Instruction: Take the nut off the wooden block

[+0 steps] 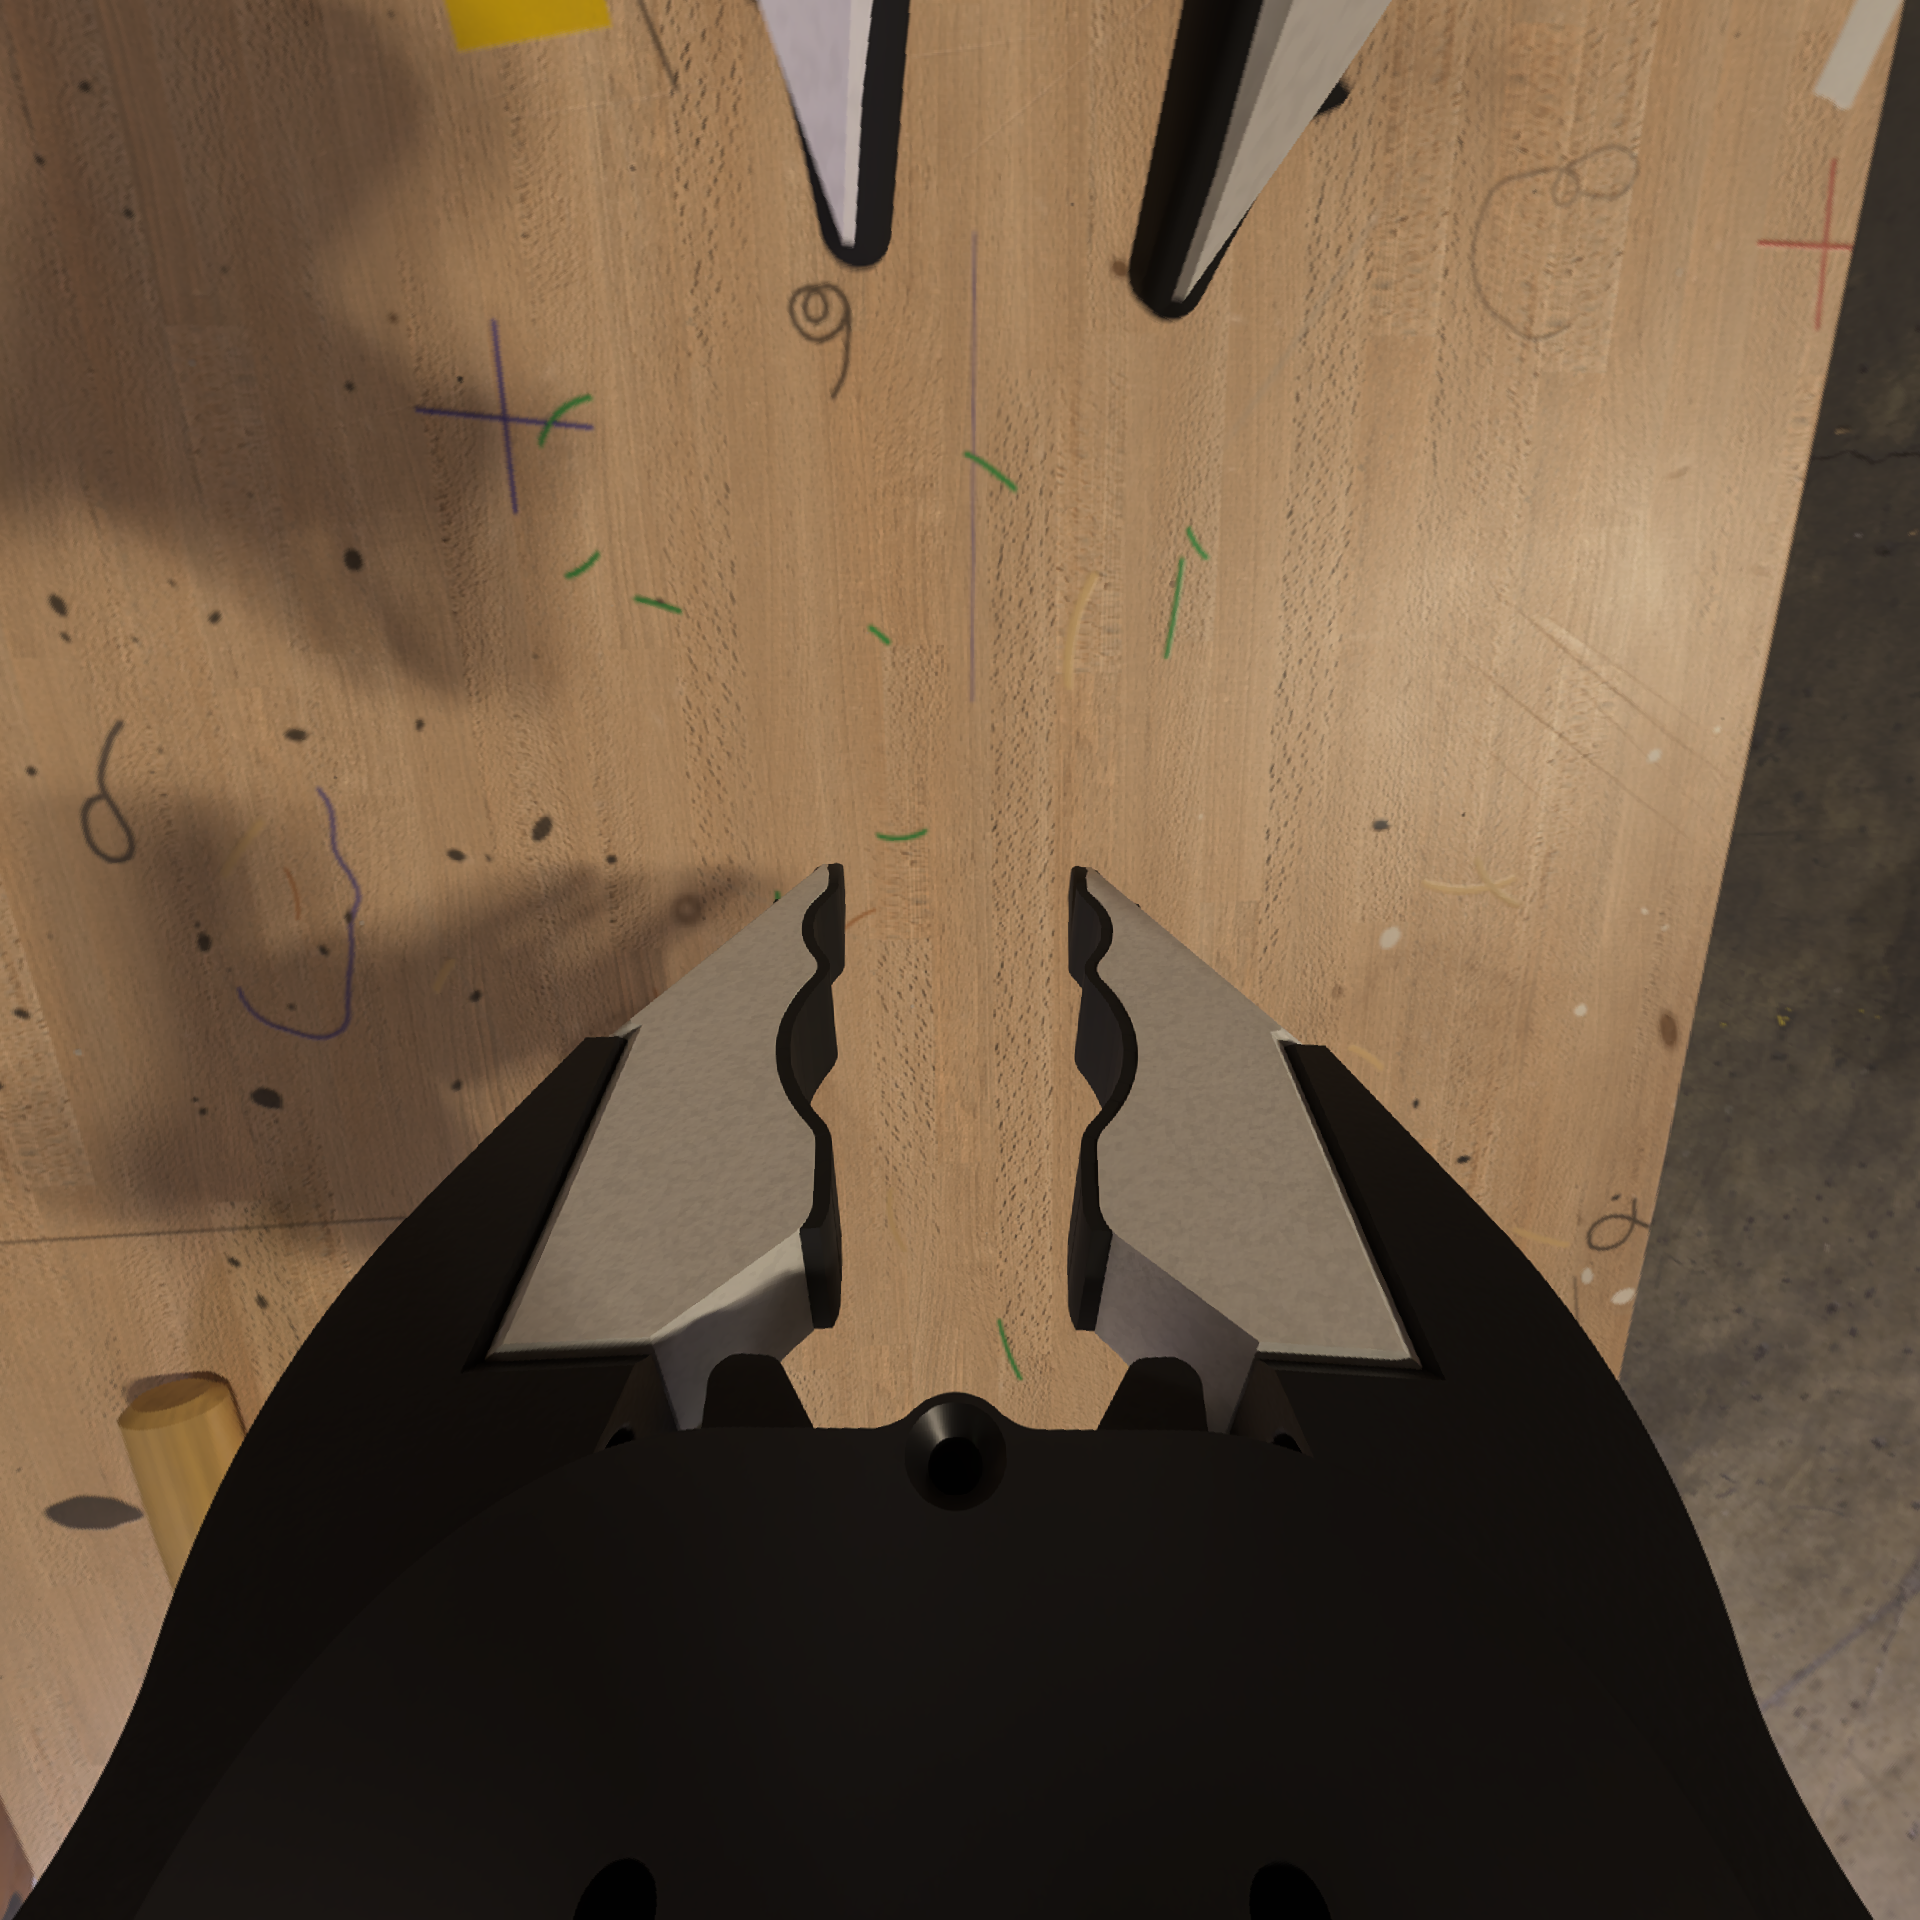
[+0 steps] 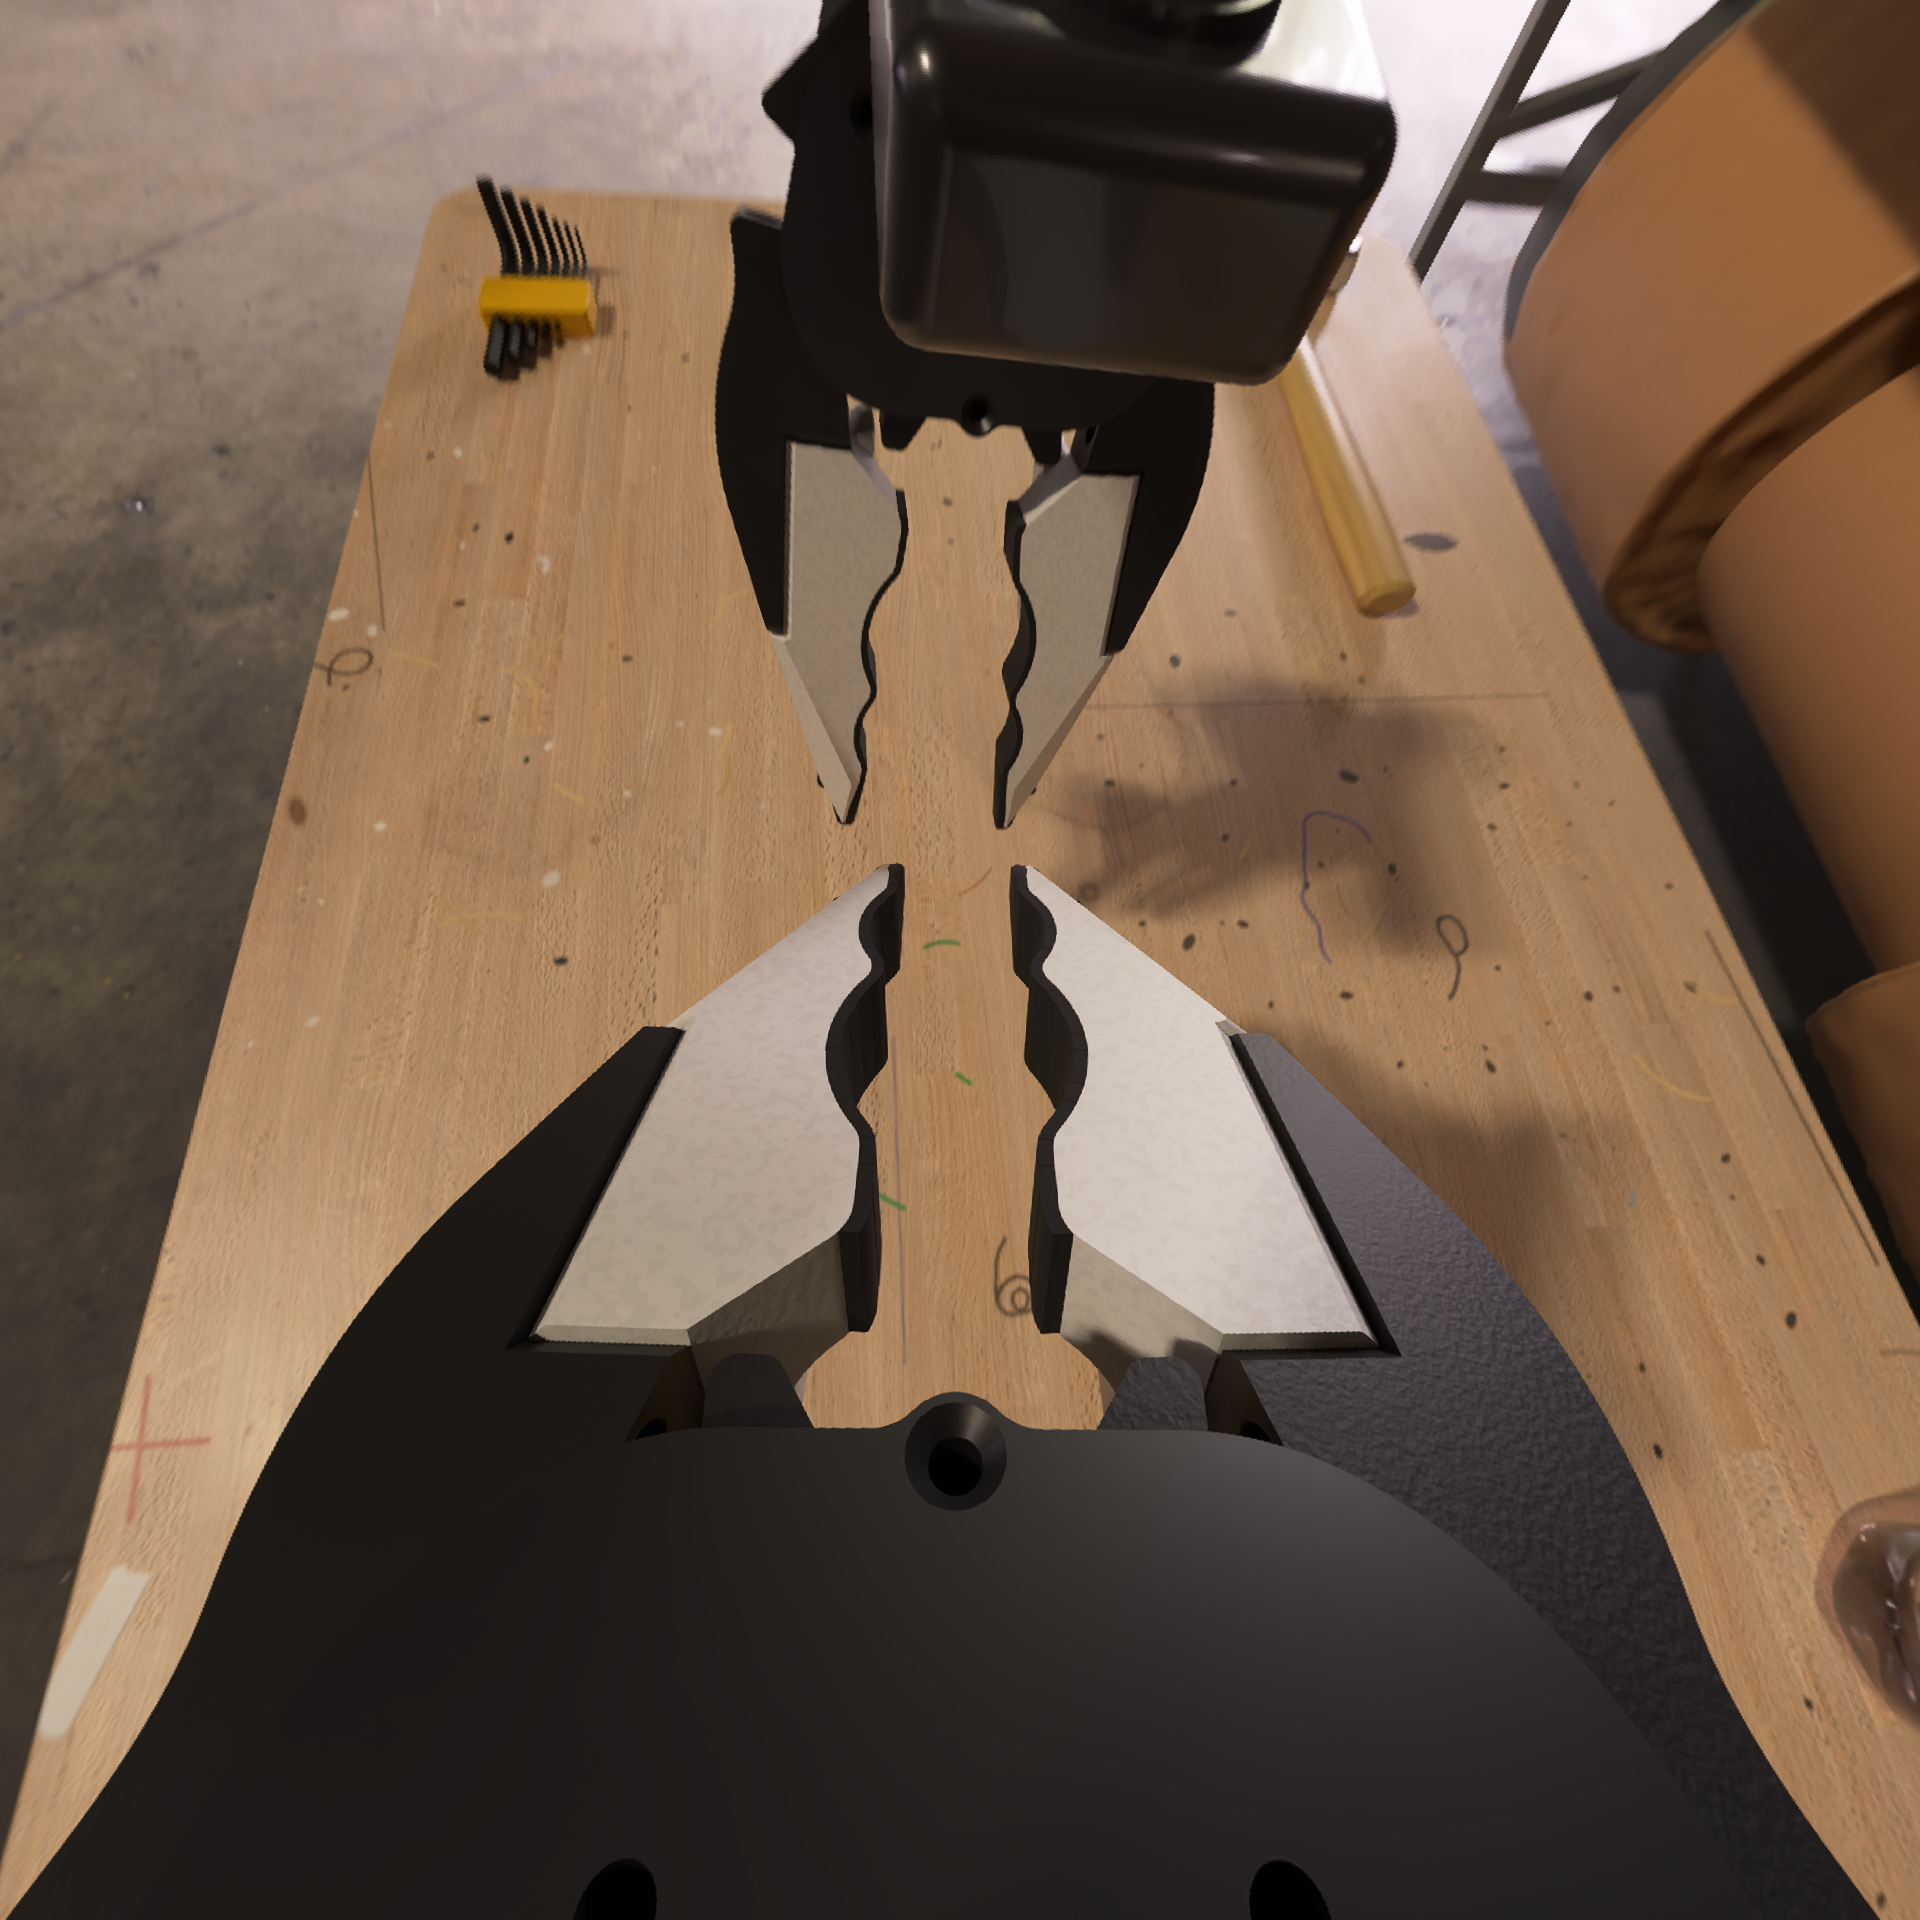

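Neither the nut nor the wooden block shows in either view, so their place cannot be told. The left gripper (image 1: pixel 956 883) and the right gripper (image 2: pixel 956 883) both hang tip to tip above the scribbled wooden workbench (image 2: pixel 644 644), each with fingers apart and nothing between them. A yellow dowel (image 2: pixel 1340 488) lies at the upper right of the right wrist view, a hex key set in a yellow holder (image 2: pixel 535 286) at its upper left, and brown cardboard rolls (image 2: pixel 1714 343) along its right edge.
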Robot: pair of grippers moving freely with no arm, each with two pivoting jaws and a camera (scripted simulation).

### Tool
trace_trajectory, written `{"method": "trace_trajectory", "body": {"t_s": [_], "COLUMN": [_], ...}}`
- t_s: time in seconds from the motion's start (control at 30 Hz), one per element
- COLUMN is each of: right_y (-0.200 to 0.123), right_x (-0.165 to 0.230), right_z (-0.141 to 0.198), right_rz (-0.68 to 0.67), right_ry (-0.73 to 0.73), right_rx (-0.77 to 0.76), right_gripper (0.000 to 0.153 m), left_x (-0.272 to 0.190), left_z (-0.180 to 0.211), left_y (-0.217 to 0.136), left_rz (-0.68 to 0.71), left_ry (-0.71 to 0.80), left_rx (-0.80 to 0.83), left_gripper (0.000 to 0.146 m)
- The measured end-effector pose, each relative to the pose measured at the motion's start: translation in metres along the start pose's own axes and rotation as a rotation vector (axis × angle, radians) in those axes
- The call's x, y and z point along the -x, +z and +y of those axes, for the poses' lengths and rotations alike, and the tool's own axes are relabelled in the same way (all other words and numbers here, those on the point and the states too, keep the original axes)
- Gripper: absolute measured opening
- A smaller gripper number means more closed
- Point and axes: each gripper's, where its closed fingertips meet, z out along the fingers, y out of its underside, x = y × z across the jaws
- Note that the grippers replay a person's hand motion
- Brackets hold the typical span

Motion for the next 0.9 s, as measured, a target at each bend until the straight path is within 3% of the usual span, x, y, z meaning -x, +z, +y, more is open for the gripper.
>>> {"method": "trace_trajectory", "body": {"t_s": [0.13, 0.27, 0.5, 0.7, 0.8, 0.9], "right_y": [0.005, 0.003, -0.007, -0.018, -0.050, -0.085], "right_x": [0.000, -0.001, -0.004, -0.006, -0.028, -0.078], "right_z": [0.004, -0.001, -0.008, -0.012, -0.013, 0.042], "right_rz": [-0.020, -0.035, -0.075, -0.125, -0.006, 0.272], "right_ry": [0.002, 0.026, 0.079, 0.118, 0.113, 0.178], "right_rx": [0.079, 0.036, -0.067, -0.178, -0.289, -0.159], "right_gripper": [0.021, 0.030, 0.012, 0.014, 0.018, 0.022], "left_x": [0.000, 0.000, -0.001, -0.001, 0.003, 0.006], "left_z": [0.001, 0.001, 0.001, -0.001, 0.006, 0.018], "left_y": [0.000, -0.002, -0.004, -0.007, -0.009, -0.011], "left_rz": [-0.006, -0.003, -0.012, -0.018, -0.048, -0.061], "left_ry": [0.012, 0.012, 0.027, 0.030, 0.025, 0.009], "left_rx": [0.028, 0.026, 0.031, 0.015, 0.035, 0.058], "left_gripper": [0.043, 0.043, 0.043, 0.043, 0.043, 0.043]}}
